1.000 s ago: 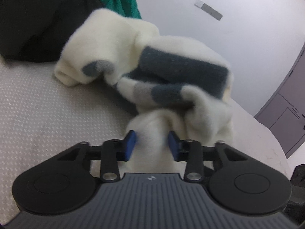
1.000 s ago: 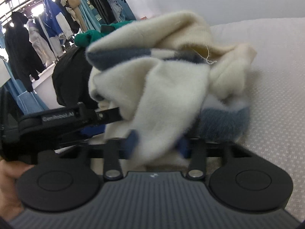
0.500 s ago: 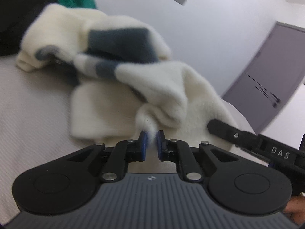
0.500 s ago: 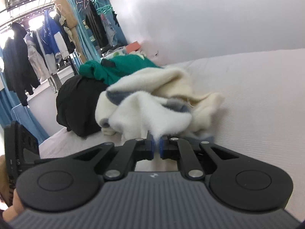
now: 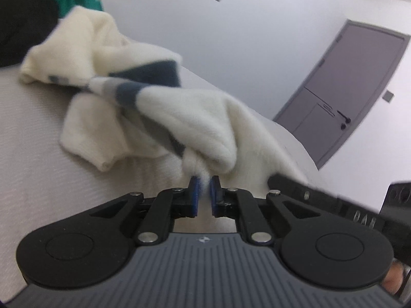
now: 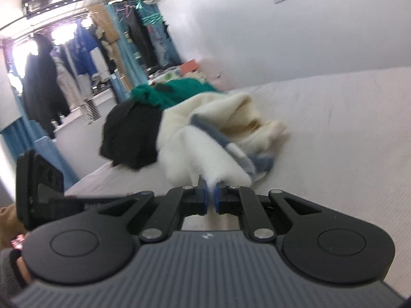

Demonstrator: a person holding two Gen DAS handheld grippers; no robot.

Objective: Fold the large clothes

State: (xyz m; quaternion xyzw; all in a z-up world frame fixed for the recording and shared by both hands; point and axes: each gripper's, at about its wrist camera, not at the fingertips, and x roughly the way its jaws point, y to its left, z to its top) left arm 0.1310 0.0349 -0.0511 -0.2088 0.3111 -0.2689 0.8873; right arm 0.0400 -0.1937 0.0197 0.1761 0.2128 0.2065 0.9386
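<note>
Sweater (image 5: 195, 118), cream and fluffy with grey-blue bands, lies bunched on the bed (image 5: 38, 179), filling the middle of the left wrist view. I have both tools on it. Left gripper (image 5: 204, 192): the jaws are closing, and a twisted tuft of cream pile sits pinched between the blue fingers (image 5: 193, 195). Right gripper (image 6: 210, 196): clamped tight on a thin fold of the same garment, cloth rising straight out of the pads in the right wrist view. The right tool's arm shows at the lower right of the left view, just beside the left one, so my two grips are near each other on one edge.

Step in hand, as I judge it: pulling the sweater out of its heap to spread it flat, before any fold is made. The body is crumpled, one cuff poking out at left of centre in the left view.

Behind it, upper left in the left view, a black garment (image 6: 133, 136) and a green garment (image 6: 179, 92) lie close, the black one seemingly touching the cream.

Next move calls for drawing the hands apart and away from that pile, keeping both pinches firm. Pile is thick; a slipping grip is my worry.
</note>
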